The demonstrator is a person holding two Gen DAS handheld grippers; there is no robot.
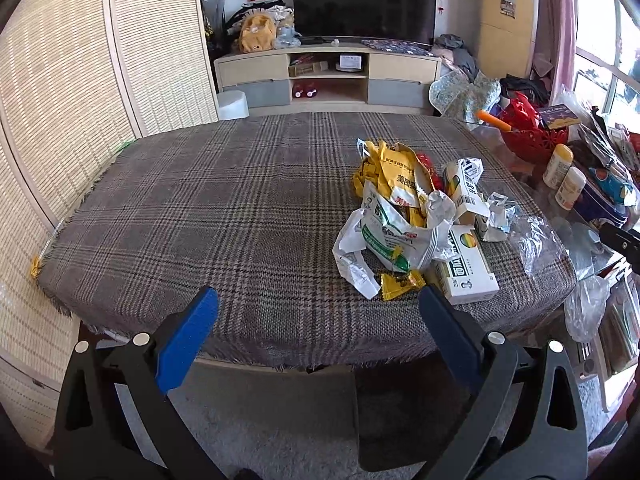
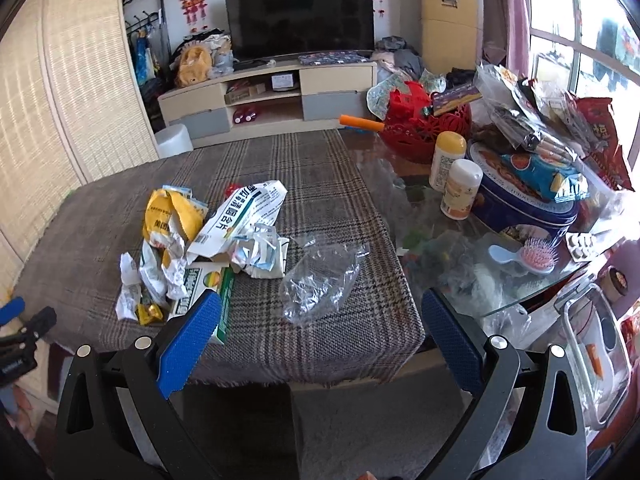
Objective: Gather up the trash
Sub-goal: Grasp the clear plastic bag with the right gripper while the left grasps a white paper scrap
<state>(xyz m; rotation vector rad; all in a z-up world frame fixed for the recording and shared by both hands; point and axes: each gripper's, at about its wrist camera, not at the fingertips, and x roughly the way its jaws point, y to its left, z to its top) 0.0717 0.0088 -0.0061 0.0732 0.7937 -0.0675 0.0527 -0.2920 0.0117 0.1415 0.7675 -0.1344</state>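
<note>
Gripping the clear plastic bag (image 2: 320,280) risks slippage; the film is probably thin. Left claw (image 1: 318,300) and right claw (image 2: 322,308) are spread, empty, above the worktop (image 1: 200,200).

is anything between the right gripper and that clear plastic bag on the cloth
Nothing visible. The right gripper hangs open just off the table's near edge, and only bare plaid cloth lies between it and the clear plastic bag. The white medicine box sits off to the left.
</note>
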